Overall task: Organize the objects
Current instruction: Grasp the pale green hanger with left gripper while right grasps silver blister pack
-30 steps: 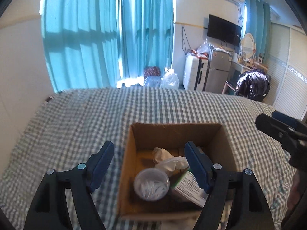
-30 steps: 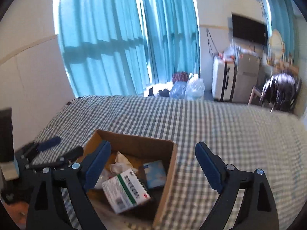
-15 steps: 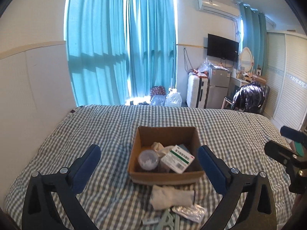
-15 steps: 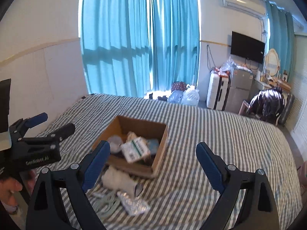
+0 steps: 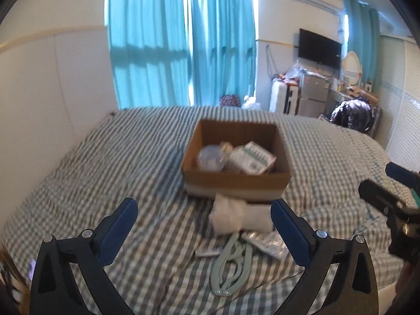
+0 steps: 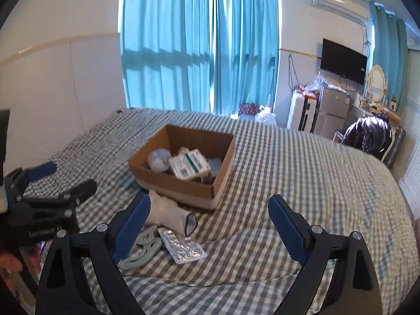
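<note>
An open cardboard box (image 5: 236, 182) (image 6: 183, 186) sits mid-bed. It holds a green-and-white medicine carton (image 5: 253, 157) (image 6: 190, 164), a clear round tub (image 5: 210, 157) (image 6: 157, 158) and other small items. In front of it lie a rolled white sock (image 5: 237, 216) (image 6: 168, 214), a silver blister pack (image 5: 267, 240) (image 6: 182, 246), a pale green hanger (image 5: 231, 265) (image 6: 141, 249) and a small white stick (image 5: 208, 252). My left gripper (image 5: 204, 225) is open and empty, above the loose items. My right gripper (image 6: 210, 223) is open and empty, to their right.
The bed (image 6: 302, 183) has a grey checked sheet. A white padded wall (image 5: 52, 92) runs along its left. Teal curtains (image 6: 199, 47), a suitcase (image 6: 302, 115), a small fridge (image 6: 332, 111) and a chair with a black jacket (image 6: 372, 136) stand beyond the far edge.
Both grippers have pulled back from over the box and dropped lower over the bed. The loose items in front of the box have come into view. Both stayed open.
</note>
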A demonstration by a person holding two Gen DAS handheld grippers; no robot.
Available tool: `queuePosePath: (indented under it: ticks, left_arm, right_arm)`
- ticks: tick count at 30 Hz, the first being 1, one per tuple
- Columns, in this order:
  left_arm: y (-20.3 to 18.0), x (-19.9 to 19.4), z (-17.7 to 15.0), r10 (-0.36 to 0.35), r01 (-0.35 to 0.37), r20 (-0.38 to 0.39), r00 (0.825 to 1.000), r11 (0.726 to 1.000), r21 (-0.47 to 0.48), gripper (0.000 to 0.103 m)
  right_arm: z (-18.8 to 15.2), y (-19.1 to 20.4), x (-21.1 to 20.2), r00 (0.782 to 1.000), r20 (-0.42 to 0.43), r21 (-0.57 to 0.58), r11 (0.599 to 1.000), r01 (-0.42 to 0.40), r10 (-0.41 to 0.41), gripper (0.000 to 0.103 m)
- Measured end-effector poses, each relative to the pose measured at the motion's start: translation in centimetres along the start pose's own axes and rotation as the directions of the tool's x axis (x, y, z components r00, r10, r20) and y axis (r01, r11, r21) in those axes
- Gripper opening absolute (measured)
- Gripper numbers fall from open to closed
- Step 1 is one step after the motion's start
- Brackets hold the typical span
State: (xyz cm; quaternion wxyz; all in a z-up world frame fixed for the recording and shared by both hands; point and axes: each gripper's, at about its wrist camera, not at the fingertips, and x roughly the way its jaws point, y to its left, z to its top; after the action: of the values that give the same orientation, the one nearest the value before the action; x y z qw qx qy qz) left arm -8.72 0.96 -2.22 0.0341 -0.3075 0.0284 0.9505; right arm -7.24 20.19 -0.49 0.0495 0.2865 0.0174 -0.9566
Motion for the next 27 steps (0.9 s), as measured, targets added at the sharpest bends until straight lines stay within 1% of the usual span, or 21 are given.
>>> queuePosePath:
  ticks: [3,5,7,9,11,13,15,20,23,25,26,27]
  left_arm:
    - [0.0,2.0,-2.7,0.02,-0.02,-0.026,0.999,1.0,0.009,0.103]
    - [0.1,4.0,-4.1,0.016,-0.016,-0.048,0.999,1.0,0.0,0.103]
    - [0.5,5.9,-5.4,0.01,-0.011,-0.088,0.996,1.0,-0.007,0.103]
    - [0.9,7.9,-6.8,0.028,-0.029,-0.131,0.991,1.0,-0.007,0.103]
    - [1.3,9.2,-7.7,0.026,-0.029,-0.171,0.985,1.0,-0.013,0.103]
    - [1.5,10.1,-8.3,0.002,-0.008,-0.2,0.98,1.0,-0.026,0.103]
    - [1.3,10.6,-8.7,-0.015,0.009,-0.217,0.976,1.0,-0.029,0.103]
    - [-0.1,11.7,-9.6,-0.045,0.056,-0.251,0.967,0.998,0.036,0.103]
    - [-1.0,11.9,-10.0,-0.081,0.099,-0.276,0.958,0.994,0.052,0.103]
    - [-1.5,12.2,-10.2,-0.145,0.165,-0.302,0.942,0.985,0.042,0.103]
    - [-1.7,12.3,-10.3,-0.169,0.19,-0.32,0.932,0.981,0.036,0.103]
    - [-1.9,12.4,-10.4,-0.186,0.209,-0.329,0.926,0.977,0.037,0.103]
  right_arm:
    - [-1.5,-0.2,2.7,0.999,-0.046,0.028,0.999,-0.014,0.015,0.092]
    - [-2.6,-0.4,4.7,0.996,-0.085,0.043,0.999,-0.012,0.016,0.092]
    - [-3.6,-0.5,6.4,0.993,-0.12,0.05,0.999,0.005,0.001,0.092]
    - [-4.6,-0.8,8.0,0.989,-0.148,0.057,0.998,0.027,-0.018,0.092]
    - [-5.5,-1.2,9.5,0.983,-0.184,0.082,0.996,0.039,-0.024,0.092]
    - [-6.3,-1.6,11.1,0.973,-0.23,0.115,0.992,0.048,-0.02,0.092]
    - [-6.9,-1.7,12.4,0.963,-0.268,0.125,0.99,0.062,-0.027,0.092]
    - [-7.3,-1.3,13.4,0.952,-0.301,0.115,0.989,0.091,-0.053,0.092]
    - [-7.5,-1.3,13.5,0.946,-0.316,0.104,0.988,0.112,-0.074,0.092]
    - [-7.6,-1.5,13.4,0.945,-0.319,0.113,0.987,0.113,-0.072,0.092]
    - [-7.7,-1.6,13.4,0.944,-0.323,0.115,0.987,0.116,-0.073,0.092]
    - [-7.8,-1.8,13.5,0.941,-0.332,0.12,0.986,0.114,-0.068,0.092]
